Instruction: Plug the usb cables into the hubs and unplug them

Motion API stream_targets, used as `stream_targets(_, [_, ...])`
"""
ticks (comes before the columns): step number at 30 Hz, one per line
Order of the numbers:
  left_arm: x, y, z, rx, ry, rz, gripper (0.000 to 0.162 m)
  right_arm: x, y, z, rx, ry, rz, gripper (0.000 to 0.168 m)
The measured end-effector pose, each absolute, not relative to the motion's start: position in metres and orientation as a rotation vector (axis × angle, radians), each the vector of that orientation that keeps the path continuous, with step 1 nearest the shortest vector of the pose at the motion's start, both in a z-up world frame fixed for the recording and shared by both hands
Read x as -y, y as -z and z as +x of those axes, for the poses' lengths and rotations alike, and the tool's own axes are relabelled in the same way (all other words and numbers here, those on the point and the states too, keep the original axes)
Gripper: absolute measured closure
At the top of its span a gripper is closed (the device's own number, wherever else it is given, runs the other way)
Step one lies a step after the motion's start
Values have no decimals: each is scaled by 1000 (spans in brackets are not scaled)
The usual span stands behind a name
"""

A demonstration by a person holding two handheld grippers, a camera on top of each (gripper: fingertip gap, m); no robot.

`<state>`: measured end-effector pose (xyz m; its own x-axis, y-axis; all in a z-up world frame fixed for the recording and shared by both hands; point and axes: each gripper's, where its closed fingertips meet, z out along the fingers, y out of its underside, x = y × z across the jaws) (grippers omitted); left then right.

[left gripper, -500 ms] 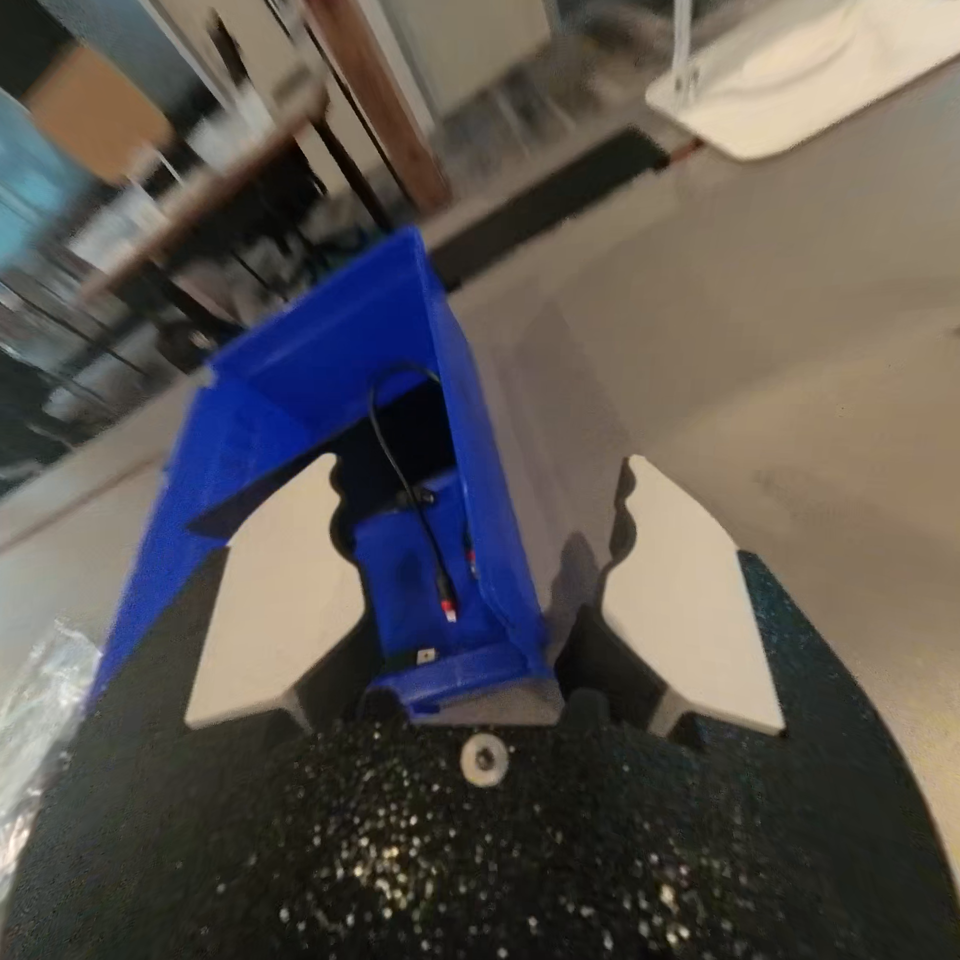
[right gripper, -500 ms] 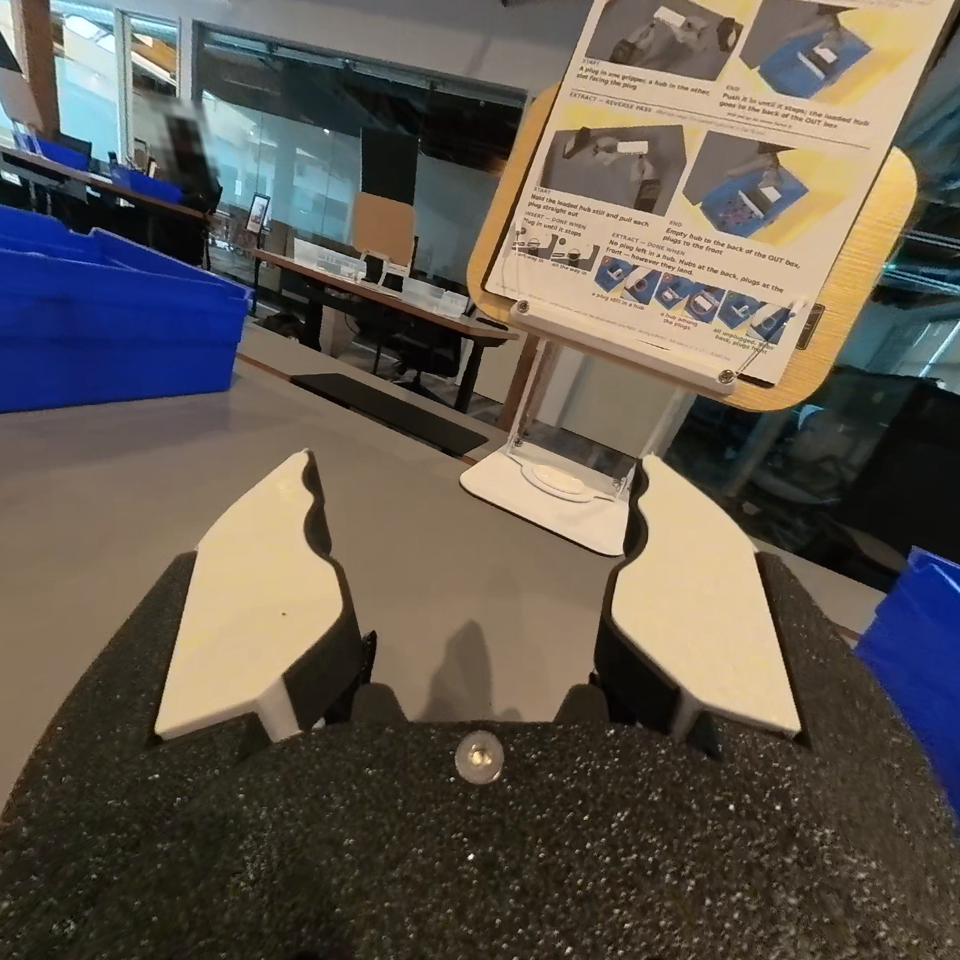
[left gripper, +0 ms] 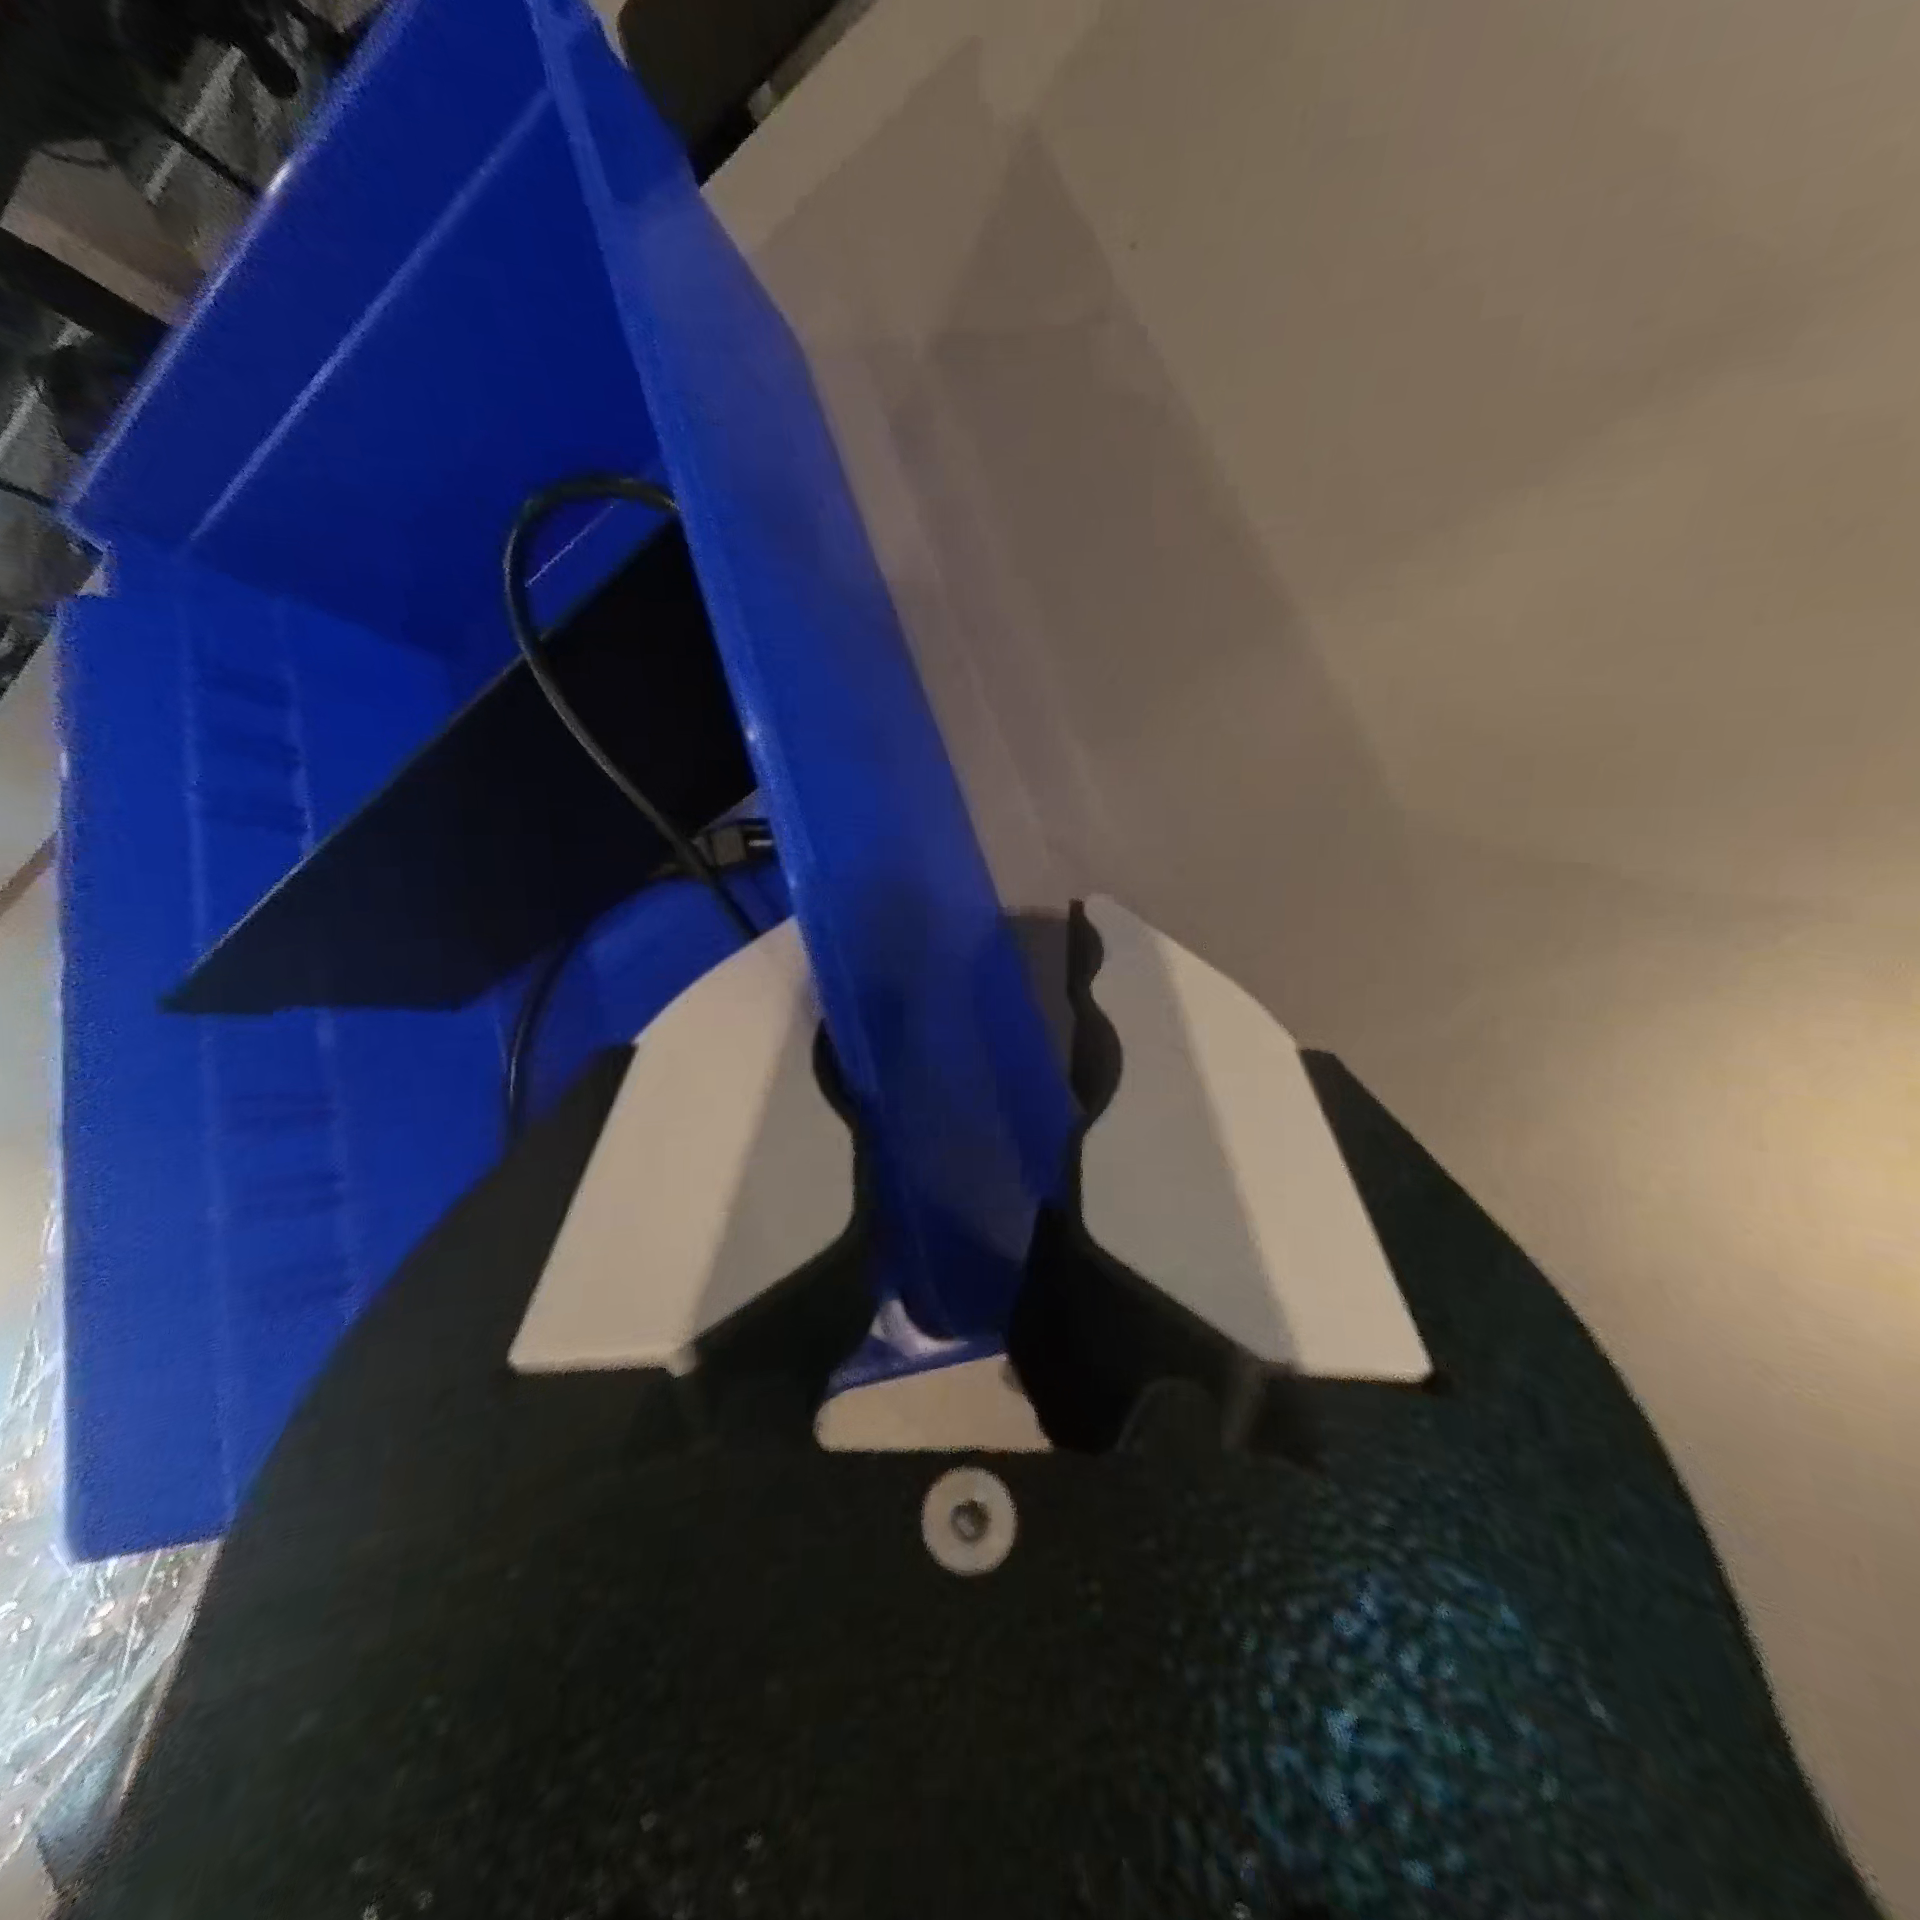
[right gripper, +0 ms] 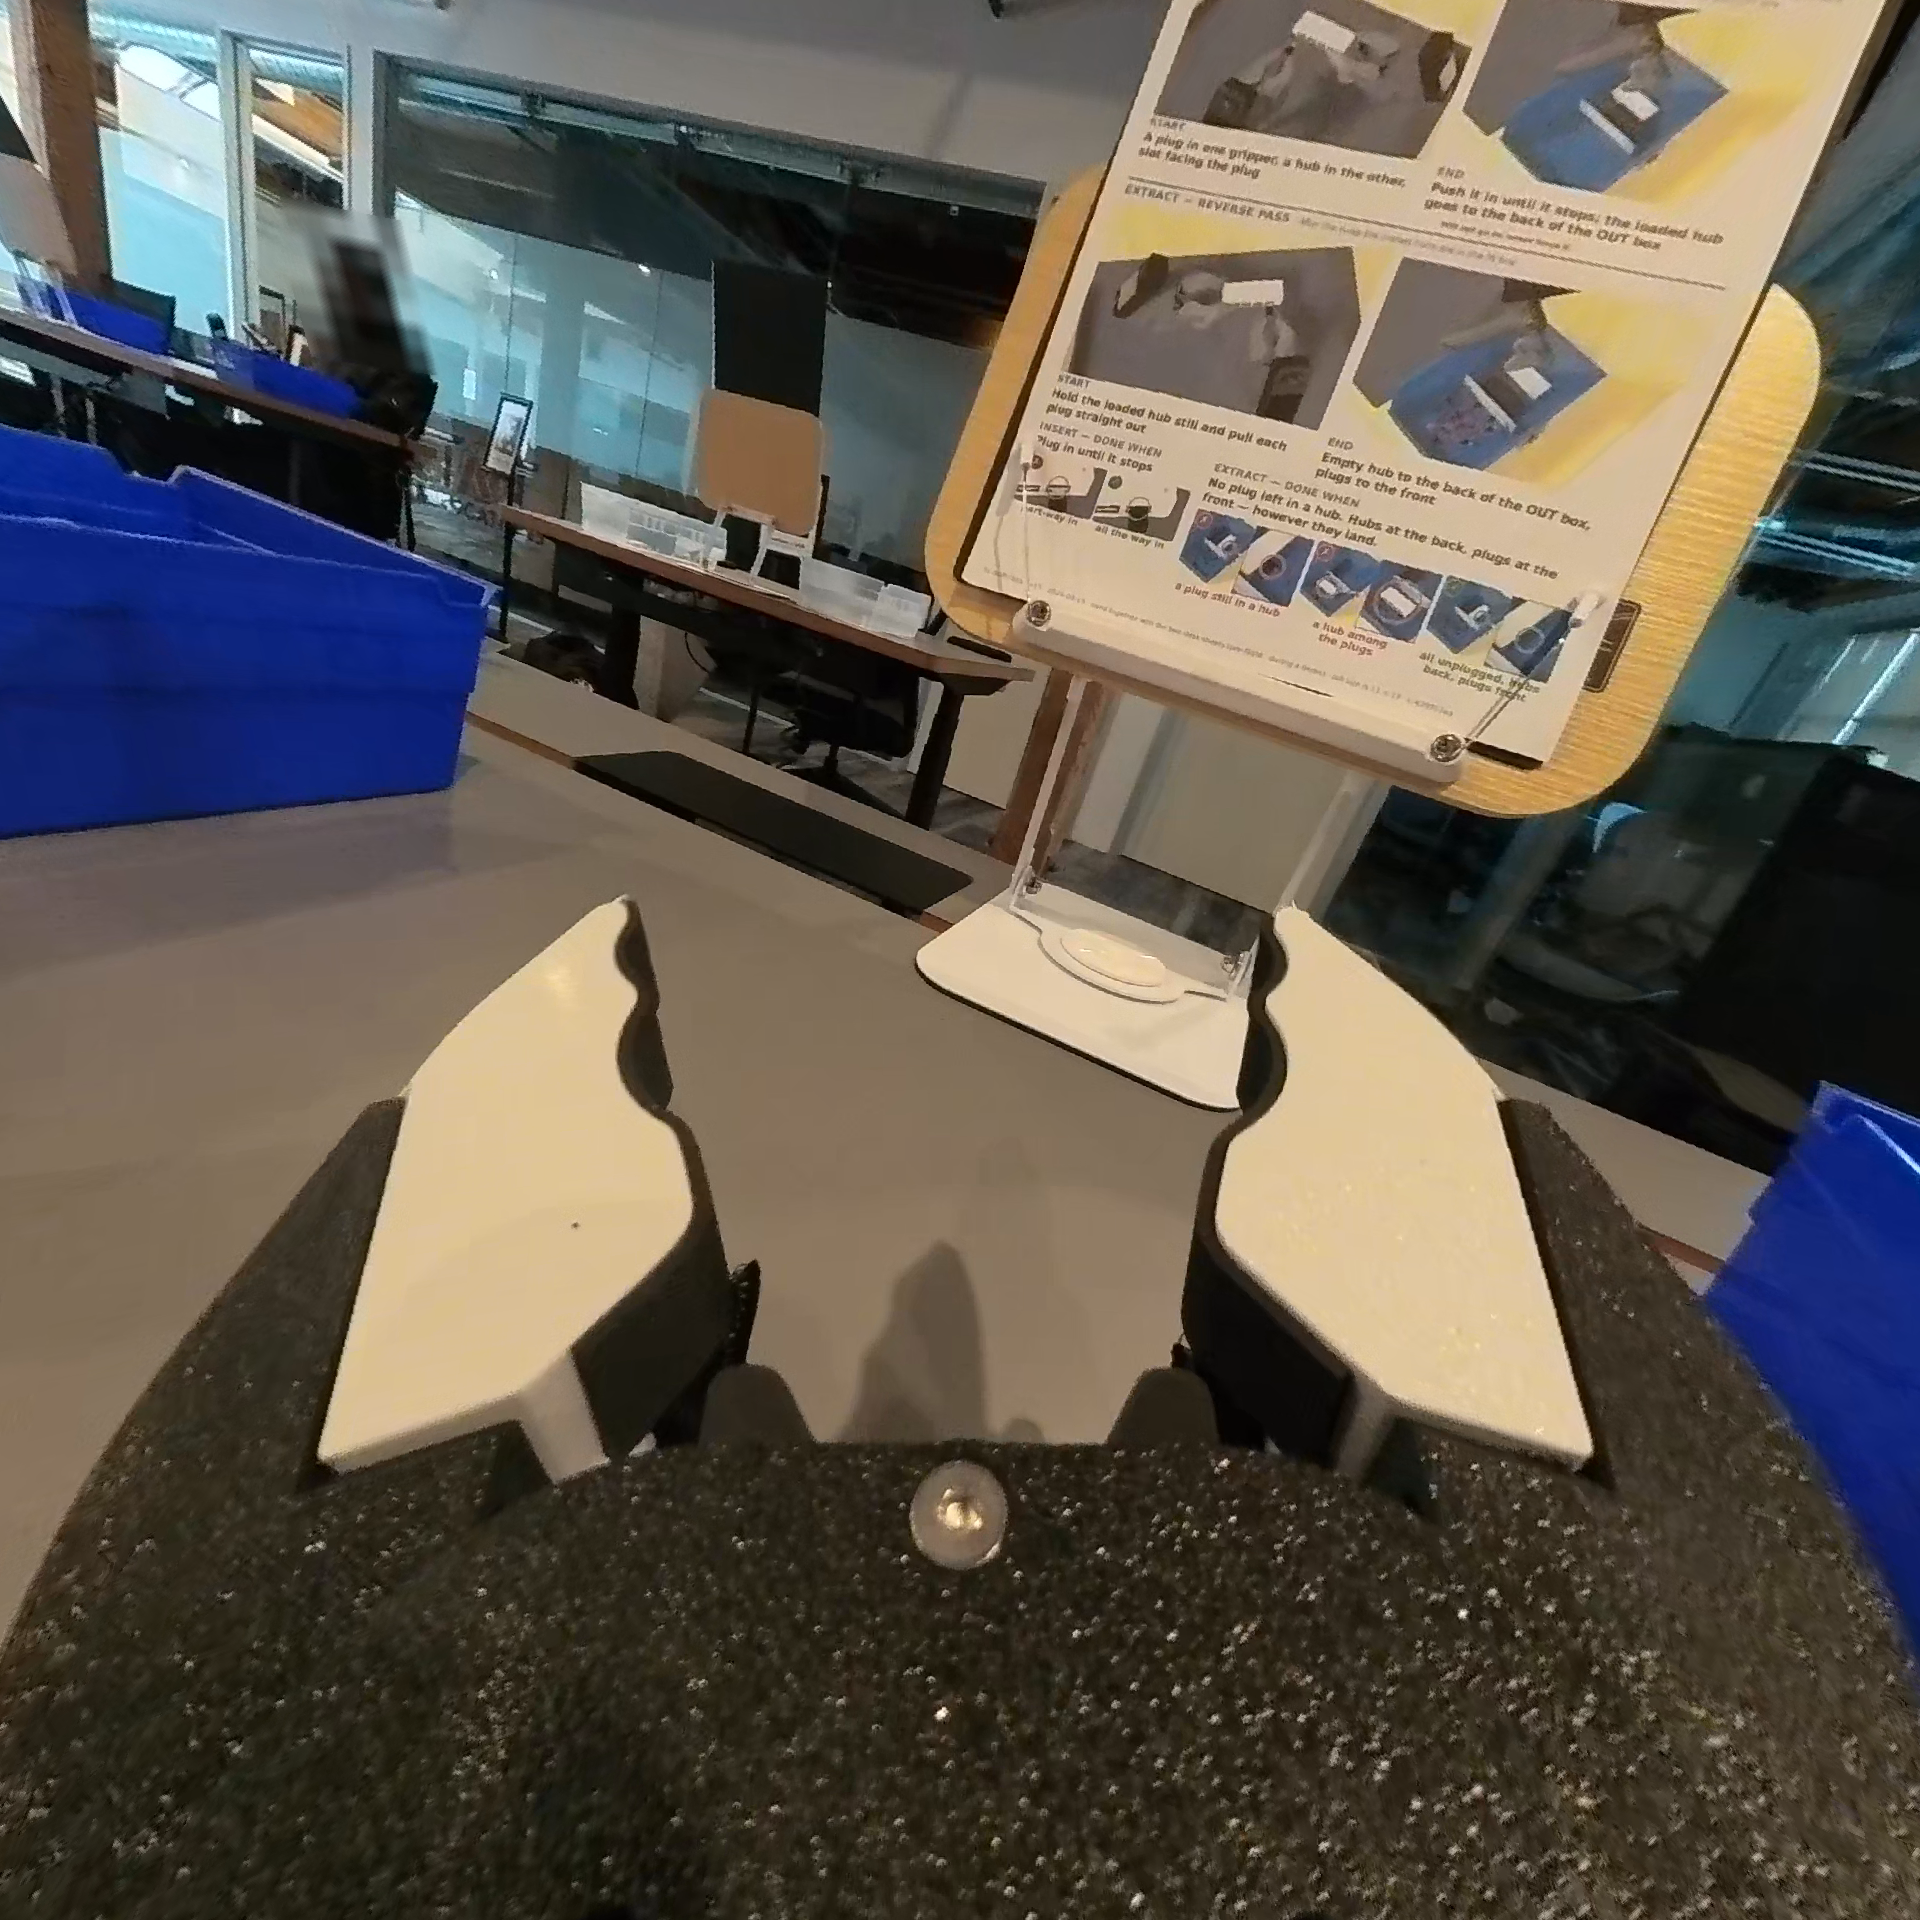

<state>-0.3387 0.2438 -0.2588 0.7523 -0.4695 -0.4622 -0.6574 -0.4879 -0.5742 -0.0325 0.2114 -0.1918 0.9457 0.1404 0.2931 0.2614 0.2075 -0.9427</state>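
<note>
Two claws, read L to R. L claw (left gripper: 940, 1049): my fingers sit narrow and pinch the side wall of the blue bin (left gripper: 790, 582), one finger inside, one outside, w/ the rim running up between them. My guess: I hold the wall so the bin can be dragged or steadied before any plugging starts. Bin looks tilted in this view, though camera angle may account for that. Inside it a black divider (left gripper: 499, 852) slants across, splitting front from back, which suits sorting hubs apart from plugs. Thin black USB cable (left gripper: 566, 717) loops over the divider and runs down toward my inner finger; its dark plug end (left gripper: 732, 847) lies near the gripped wall, untouched. No hub is clearly visible; view is blurred. Crinkled clear plastic (left gripper: 42, 1507) shows at far left, beside the bin. Grey tabletop (left gripper: 1455, 520) fills the right half.

R claw (right gripper: 956, 1049): fingers spread wide, nothing between them, hovering over the bare tabletop. It points at a white stand (right gripper: 1101, 987) bearing an instruction card (right gripper: 1299, 343), set upright at the table's far edge, presumably so it stays readable while working. More blue bins (right gripper: 208, 644) stack at far left; another blue bin corner (right gripper: 1829, 1278) pokes in at right. Judgement: setup stage only, no cable yet plugged or grasped; R claw waits free for a plug or hub.
</note>
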Motion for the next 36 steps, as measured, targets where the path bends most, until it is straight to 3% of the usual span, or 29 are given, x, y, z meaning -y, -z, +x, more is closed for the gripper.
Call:
stream_targets(8, [-250, 256, -348, -665, -237, -2206, 150, -213, 192, -31, 339, 90, -1371, 62])
stream_targets(23, [-248, 256, -348, -633, -182, -2211, 156, -214, 191, -28, 318, 79, -1376, 66])
stream_targets(36, [-189, 236, -291, -957, 88, -1961, 157, -207, 173, -1, 187, 55, -1335, 71])
